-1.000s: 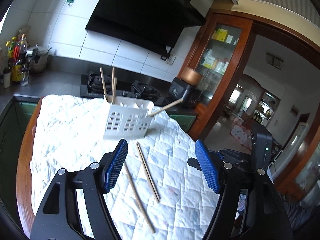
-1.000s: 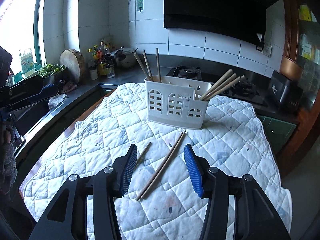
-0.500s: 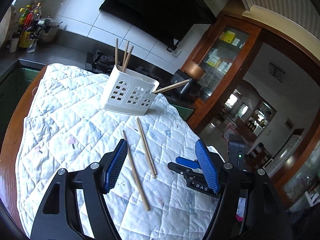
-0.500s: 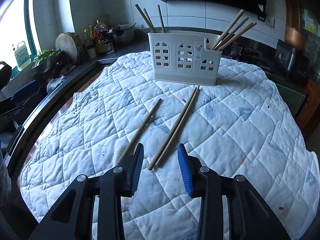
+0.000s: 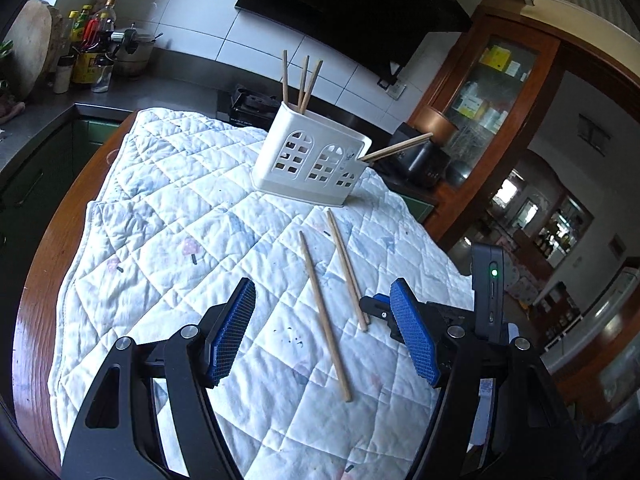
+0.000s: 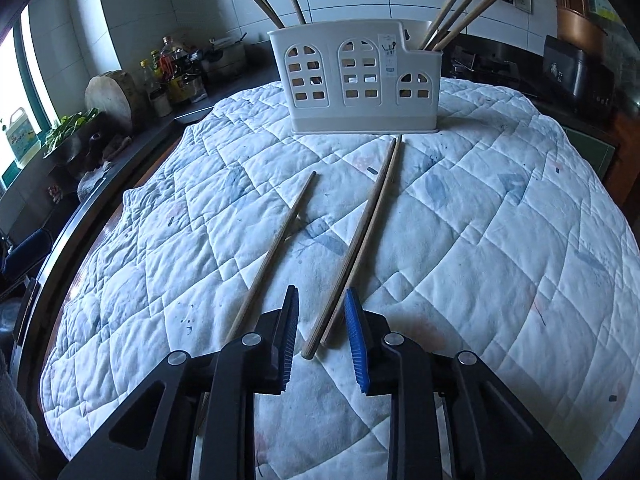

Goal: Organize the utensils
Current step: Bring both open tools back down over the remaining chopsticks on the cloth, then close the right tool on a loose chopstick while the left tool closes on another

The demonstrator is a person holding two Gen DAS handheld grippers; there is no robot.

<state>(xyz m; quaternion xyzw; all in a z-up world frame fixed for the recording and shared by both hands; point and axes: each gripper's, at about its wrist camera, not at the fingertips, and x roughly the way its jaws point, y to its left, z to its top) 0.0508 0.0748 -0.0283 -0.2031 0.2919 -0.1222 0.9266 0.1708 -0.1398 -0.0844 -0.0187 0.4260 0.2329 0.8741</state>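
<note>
The right hand-held gripper [image 6: 320, 336], jaws just narrowing but not yet pinching, straddles the near ends of the paired chopsticks [image 6: 360, 240] to lift both together toward the white caddy [image 6: 356, 80], while the left hand-held gripper [image 5: 322, 338] waits spread.

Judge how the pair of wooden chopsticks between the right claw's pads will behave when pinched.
The pair of thin round wooden chopsticks looks stiff and light. Lying loose on the soft quilted white cloth, they may roll or cross rather than stay aligned.
</note>
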